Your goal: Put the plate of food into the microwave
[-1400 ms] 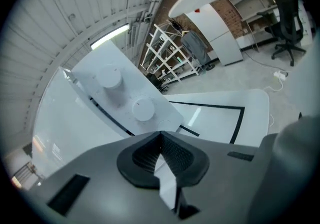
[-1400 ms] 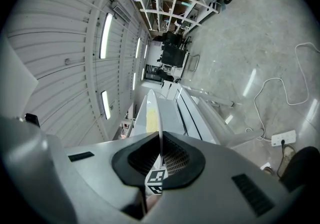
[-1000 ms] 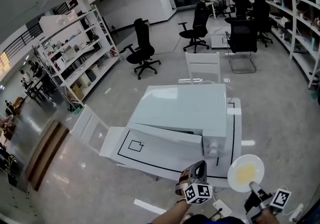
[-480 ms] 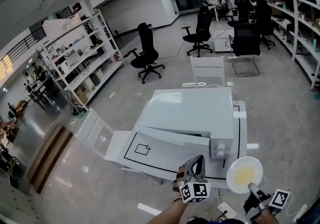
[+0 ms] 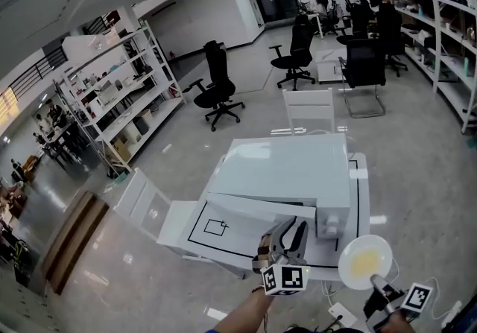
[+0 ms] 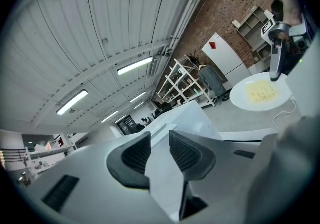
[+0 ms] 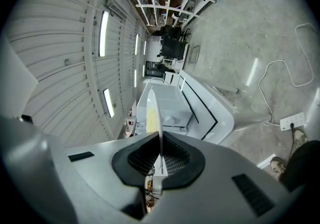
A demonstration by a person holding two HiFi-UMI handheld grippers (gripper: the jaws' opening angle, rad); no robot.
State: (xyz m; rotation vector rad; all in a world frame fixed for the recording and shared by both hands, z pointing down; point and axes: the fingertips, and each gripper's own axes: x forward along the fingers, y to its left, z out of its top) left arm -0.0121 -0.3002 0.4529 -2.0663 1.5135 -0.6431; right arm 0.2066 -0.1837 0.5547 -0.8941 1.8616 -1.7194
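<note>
A white microwave (image 5: 287, 167) stands on a white table (image 5: 195, 229), its door (image 5: 253, 211) swung partly open. My left gripper (image 5: 288, 233) is at the door's free edge. In the left gripper view its jaws (image 6: 160, 150) are opening, with the white door edge still between the pads. Off the table's front right corner, my right gripper (image 5: 378, 282) is shut on the rim of a white plate (image 5: 365, 259) of yellow food and holds it level. The plate (image 7: 155, 110) is edge-on in the right gripper view and also shows in the left gripper view (image 6: 260, 91).
A white chair (image 5: 308, 106) stands behind the table and another (image 5: 141, 201) at its left. Black office chairs (image 5: 216, 86) and shelving (image 5: 112, 93) are farther off. A power strip (image 5: 344, 316) and cable lie on the floor near my feet.
The left gripper's jaws have spread apart at the door edge. The right gripper still carries the plate at about the same spot.
</note>
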